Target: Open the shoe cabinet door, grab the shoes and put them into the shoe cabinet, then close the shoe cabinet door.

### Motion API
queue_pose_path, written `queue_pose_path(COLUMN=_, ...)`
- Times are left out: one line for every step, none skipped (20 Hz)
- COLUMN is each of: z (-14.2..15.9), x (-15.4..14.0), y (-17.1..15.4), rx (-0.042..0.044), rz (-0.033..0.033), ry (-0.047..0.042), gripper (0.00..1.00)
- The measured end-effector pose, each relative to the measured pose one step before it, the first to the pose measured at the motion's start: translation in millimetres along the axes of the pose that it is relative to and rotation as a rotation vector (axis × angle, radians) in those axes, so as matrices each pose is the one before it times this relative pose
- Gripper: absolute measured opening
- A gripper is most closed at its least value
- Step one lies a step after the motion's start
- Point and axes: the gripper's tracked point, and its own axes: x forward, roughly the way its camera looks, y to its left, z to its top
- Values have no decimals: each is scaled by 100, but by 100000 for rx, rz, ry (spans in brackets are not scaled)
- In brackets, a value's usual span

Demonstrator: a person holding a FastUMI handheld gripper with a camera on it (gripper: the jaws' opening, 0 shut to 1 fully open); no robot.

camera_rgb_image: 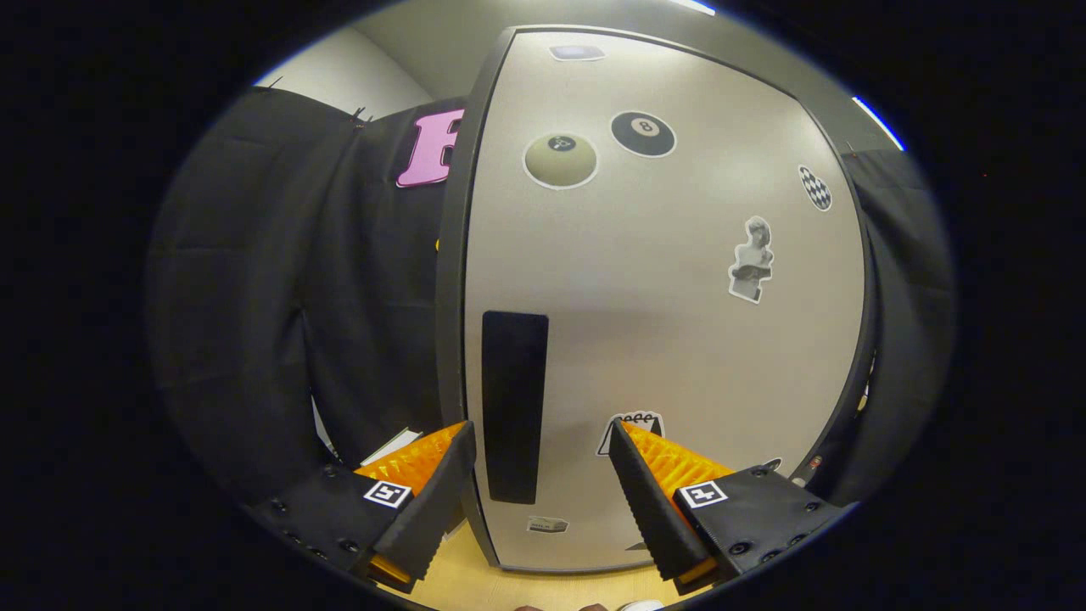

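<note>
The shoe cabinet's pale door stands shut right in front of me, inside a dark grey frame. A tall black recessed handle runs along the door's left side. Several stickers dot the door, among them two billiard balls near the top. My gripper is open, its two fingers straddling the lower part of the handle, close to the door without gripping it. The left finger overlaps the door's left edge; the right finger lies over the door panel.
Black cloth hangs to the left of the cabinet and also to its right. A light wooden floor shows beneath the fingers. A small white object lies low by the cloth on the left.
</note>
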Motion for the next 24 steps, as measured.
queue_pose_path(z=-234, x=302, y=167, rx=851, rz=503, ry=1074, gripper=97)
queue_pose_path(z=-113, x=143, y=125, rx=1258, rz=133, ry=1035, gripper=96)
queue_pose_path(z=-17, x=186, y=190, rx=1040, rz=134, ry=573, gripper=95)
queue_pose_path(z=42, x=111, y=5, rx=570, rz=-561, ry=273, gripper=86)
queue_pose_path(z=89, x=155, y=92, rx=290, rz=471, ry=161, gripper=77)
queue_pose_path(z=-37, x=17, y=251, rx=548, rz=771, ry=357, gripper=71)
queue_pose_path(z=-48, x=-37, y=442, rx=447, rz=1805, ry=23, gripper=64)
queue_pose_path(z=-41, x=115, y=263, rx=-267, rz=996, ry=-269, gripper=57)
queue_pose_path(z=-216, x=22, y=64, rx=-405, rz=122, ry=498, gripper=51)
queue_pose_path(z=-273, x=61, y=53, rx=129, rz=91, ry=1139, gripper=46)
queue_pose_path(z=47, x=24, y=-21, rx=809, rz=-141, ry=-777, gripper=40)
queue_pose_path(z=-209, x=437, y=17, rx=522, rz=341, ry=143, gripper=40)
queue_pose_path(z=239, x=-389, y=37, rx=-621, rz=123, ry=-567, gripper=38)
queue_pose_path(z=-26, x=-45, y=-23, rx=-439, rz=268, ry=14, gripper=36)
queue_pose_path(z=-64, x=26, y=-24, rx=112, rz=297, ry=8, gripper=33)
queue_pose_path(z=8, x=113, y=24, rx=-105, rz=209, ry=-328, gripper=33)
queue_pose_path(z=-20, x=-87, y=70, rx=-237, rz=421, ry=282, gripper=28)
queue_pose_path(z=-12, x=-32, y=-30, rx=-681, rz=446, ry=-90, gripper=23)
queue_pose_path(z=-15, x=-95, y=79, rx=-255, rz=992, ry=-360, gripper=23)
queue_pose_path(z=-32, x=171, y=-35, rx=86, rz=1198, ry=-257, gripper=20)
queue_pose_path(z=134, x=-127, y=46, rx=1052, rz=1115, ry=-1692, gripper=20)
queue_pose_path(z=-7, x=-14, y=128, rx=-35, rz=1557, ry=372, gripper=16)
queue_pose_path(z=-185, x=-84, y=-37, rx=-1496, rz=1134, ry=-47, gripper=13)
queue_pose_path(z=83, x=7, y=-75, rx=-1517, rz=210, ry=-282, gripper=10)
